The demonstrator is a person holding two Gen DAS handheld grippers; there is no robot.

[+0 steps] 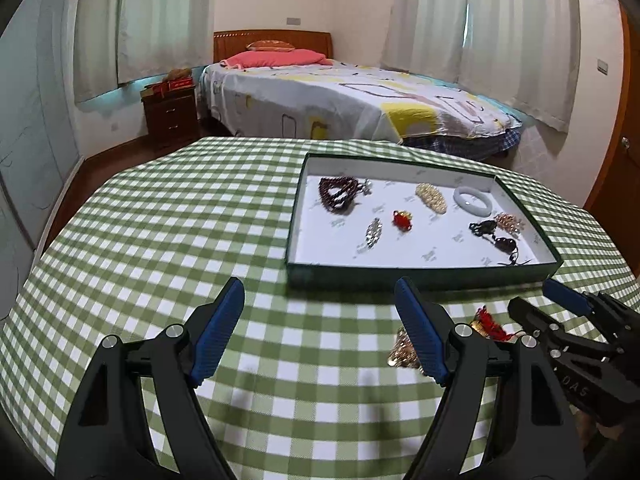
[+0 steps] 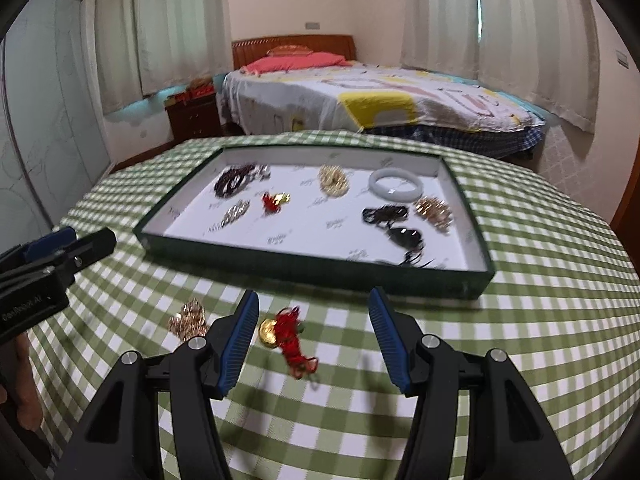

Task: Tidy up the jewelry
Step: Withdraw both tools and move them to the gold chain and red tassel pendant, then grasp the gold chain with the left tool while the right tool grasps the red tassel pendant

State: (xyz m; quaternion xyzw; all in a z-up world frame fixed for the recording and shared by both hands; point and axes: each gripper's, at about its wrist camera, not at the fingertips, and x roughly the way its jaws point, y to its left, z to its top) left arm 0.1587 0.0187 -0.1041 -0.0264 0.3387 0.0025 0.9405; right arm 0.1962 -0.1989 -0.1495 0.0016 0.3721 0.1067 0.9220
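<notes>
I'm looking across a table (image 1: pixel 160 216) covered in green-and-white checked cloth, with a bedroom behind it. A bed (image 1: pixel 340 100) with a patterned sheet and a pink pillow (image 1: pixel 276 58) stands against the far wall under a wooden headboard (image 1: pixel 272 40); a dark nightstand (image 1: pixel 170 114) sits to its left, and pale curtains (image 1: pixel 516 32) hang on both sides.

On the cloth sits a shallow green tray (image 2: pixel 304 266) with a white lining. In it I see a dark beaded strand (image 2: pixel 234 182), a silver clip (image 2: pixel 236 212), a small red-and-gold charm (image 2: pixel 274 201), a pearl piece (image 2: pixel 333 179), a white bangle (image 2: pixel 396 188), a gold filigree piece (image 2: pixel 435 210) and some black beaded items (image 2: pixel 396 224) (the right wrist view is blurred, so details are soft).

Two pieces lie on the bare cloth just in front of the tray: a red tassel charm with a gold coin (image 2: pixel 288 336) and, to its left, a gold ornament (image 2: pixel 188 318).

My left gripper (image 1: pixel 320 328) has its fingers wide apart over the cloth, holding nothing; the gold ornament shows partly behind its right finger. My right gripper (image 2: pixel 314 340) is likewise spread, and the tassel charm lies between its fingers, close to the left one; I cannot tell whether they touch.
</notes>
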